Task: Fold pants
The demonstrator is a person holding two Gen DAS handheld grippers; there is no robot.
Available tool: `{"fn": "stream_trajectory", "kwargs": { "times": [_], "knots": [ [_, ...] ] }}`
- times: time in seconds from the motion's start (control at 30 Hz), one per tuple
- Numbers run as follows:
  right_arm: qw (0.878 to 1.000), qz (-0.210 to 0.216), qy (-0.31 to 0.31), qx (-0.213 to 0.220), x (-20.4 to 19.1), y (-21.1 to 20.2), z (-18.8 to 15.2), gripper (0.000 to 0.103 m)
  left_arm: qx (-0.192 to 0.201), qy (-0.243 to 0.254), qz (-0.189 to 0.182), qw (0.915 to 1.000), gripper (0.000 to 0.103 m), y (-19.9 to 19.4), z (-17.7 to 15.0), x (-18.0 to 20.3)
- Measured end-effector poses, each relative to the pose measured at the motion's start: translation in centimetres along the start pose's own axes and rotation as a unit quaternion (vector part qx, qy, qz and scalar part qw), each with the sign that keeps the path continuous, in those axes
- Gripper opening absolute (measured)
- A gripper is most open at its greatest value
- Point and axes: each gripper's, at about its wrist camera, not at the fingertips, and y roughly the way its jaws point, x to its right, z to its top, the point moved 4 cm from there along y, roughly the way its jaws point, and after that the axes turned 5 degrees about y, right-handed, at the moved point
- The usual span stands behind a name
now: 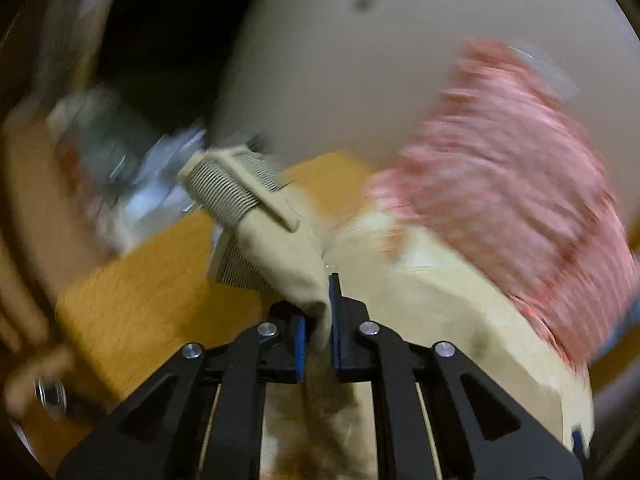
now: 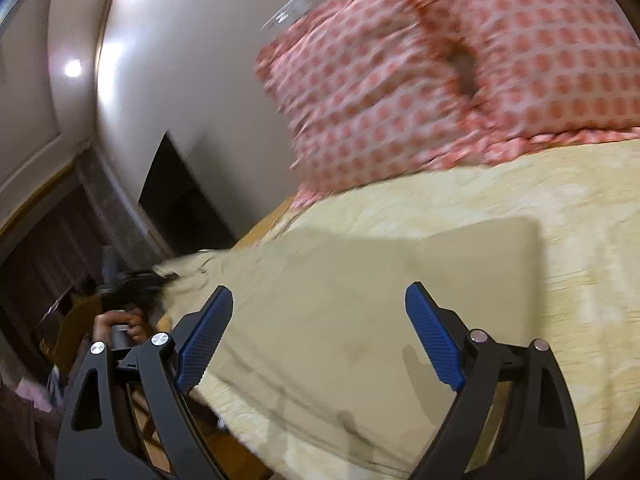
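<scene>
The pants (image 2: 360, 320) lay spread flat on the pale yellow bedspread (image 2: 580, 240), and everything else is placed here against them. Their long axis ran from the straight edge nearest the pink patterned pillows (image 2: 440, 72) across to the bunched end at the bed's side, where the left gripper (image 1: 318, 320) had hold of them. That gripper's blue pads were drawn nearly together on a pinch of beige cloth (image 1: 288, 256), with a ribbed elastic band (image 1: 228, 192) standing up just beyond the pinch, so it gripped the pants at what looked like the waistband or a cuff; blur kept me from saying which. The right gripper (image 2: 320, 332) hung just above the middle of the pants with its jaws spread wide and nothing between them, not touching the cloth as far as the right wrist view showed. The left hand was therefore the one already joined to the garment, and I judged that the fold would turn on carrying its end along the long axis toward the pillow-side edge, while the right found a hold. Beyond the gripped end ran the orange wooden bed frame (image 1: 152, 288), then a plain wall (image 2: 192, 60) and a dark opening (image 2: 180, 200).
</scene>
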Motion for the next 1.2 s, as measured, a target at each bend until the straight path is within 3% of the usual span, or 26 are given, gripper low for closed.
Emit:
{"fn": "stream_trajectory", "kwargs": {
  "times": [0.07,0.13,0.2,0.3,0.33,0.4,0.47,0.5,0.57,0.6,0.63,0.67,0.7,0.73,0.8,0.87,0.97,1.03,1.1,1.2],
  "knots": [
    [0.999,-0.018,0.016,0.021,1.4,-1.5,0.6,0.090,0.018,0.081,-0.045,0.9955,0.007,-1.4,0.9,6.5],
    [0.998,-0.031,0.037,0.046,2.7,-3.3,1.2,0.091,0.034,0.172,-0.101,0.9792,0.007,-3.0,0.2,13.9],
    [0.996,-0.041,0.052,0.066,3.8,-4.9,1.7,0.091,0.037,0.243,-0.164,0.9554,0.008,-4.3,-2.0,20.0],
    [0.991,-0.051,0.084,0.086,5.6,-6.9,2.2,0.092,0.006,0.333,-0.250,0.9089,0.008,-5.2,-8.3,27.5],
    [0.990,-0.049,0.097,0.086,6.1,-7.2,2.2,0.093,-0.020,0.363,-0.274,0.8905,0.008,-4.9,-11.2,29.3],
    [0.987,-0.043,0.135,0.077,7.6,-7.5,2.2,0.094,-0.086,0.406,-0.295,0.8605,0.010,-3.4,-17.0,31.4],
    [0.984,-0.041,0.160,0.061,8.6,-7.1,2.1,0.094,-0.139,0.434,-0.295,0.8400,0.012,-2.2,-21.1,31.5],
    [0.984,-0.041,0.168,0.047,9.1,-6.6,2.2,0.094,-0.145,0.437,-0.292,0.8382,0.013,-2.1,-22.0,31.3],
    [0.984,-0.045,0.174,0.021,9.5,-5.4,2.1,0.093,-0.134,0.426,-0.300,0.8433,0.023,-3.3,-21.5,29.8],
    [0.983,-0.048,0.177,0.007,9.8,-4.7,2.0,0.092,-0.125,0.393,-0.316,0.8543,0.026,-4.1,-19.6,28.4],
    [0.983,-0.049,0.179,-0.013,10.1,-3.8,2.0,0.090,-0.118,0.368,-0.322,0.8644,0.038,-4.5,-18.2,27.3],
    [0.982,-0.057,0.180,-0.032,10.4,-2.7,1.9,0.085,-0.102,0.331,-0.318,0.8824,0.052,-4.8,-15.9,25.7],
    [0.981,-0.064,0.178,-0.044,10.5,-2.1,1.7,0.080,-0.088,0.306,-0.308,0.8966,0.057,-4.6,-14.1,24.9],
    [0.980,-0.076,0.175,-0.063,10.7,-1.0,1.4,0.078,-0.078,0.266,-0.285,0.9177,0.061,-3.6,-11.5,22.4],
    [0.979,-0.098,0.159,-0.083,10.9,0.5,1.3,0.069,-0.103,0.219,-0.251,0.9373,0.061,-0.6,-9.0,19.3],
    [0.978,-0.117,0.140,-0.097,10.8,1.7,1.2,0.065,-0.149,0.178,-0.226,0.9460,0.059,3.0,-8.1,16.5],
    [0.980,-0.121,0.120,-0.106,10.5,2.9,1.3,0.061,-0.205,0.144,-0.221,0.9424,0.059,6.9,-8.1,14.4],
    [0.980,-0.126,0.107,-0.111,10.3,3.3,1.3,0.060,-0.230,0.137,-0.242,0.9326,0.059,7.8,-8.5,13.9],
    [0.981,-0.127,0.087,-0.121,9.9,3.5,1.1,0.060,-0.241,0.158,-0.241,0.9268,0.061,8.6,-8.8,14.7],
    [0.981,-0.124,0.069,-0.134,9.5,3.8,1.0,0.059,-0.261,0.165,-0.244,0.9193,0.071,10.0,-9.5,15.5]
  ]
}}
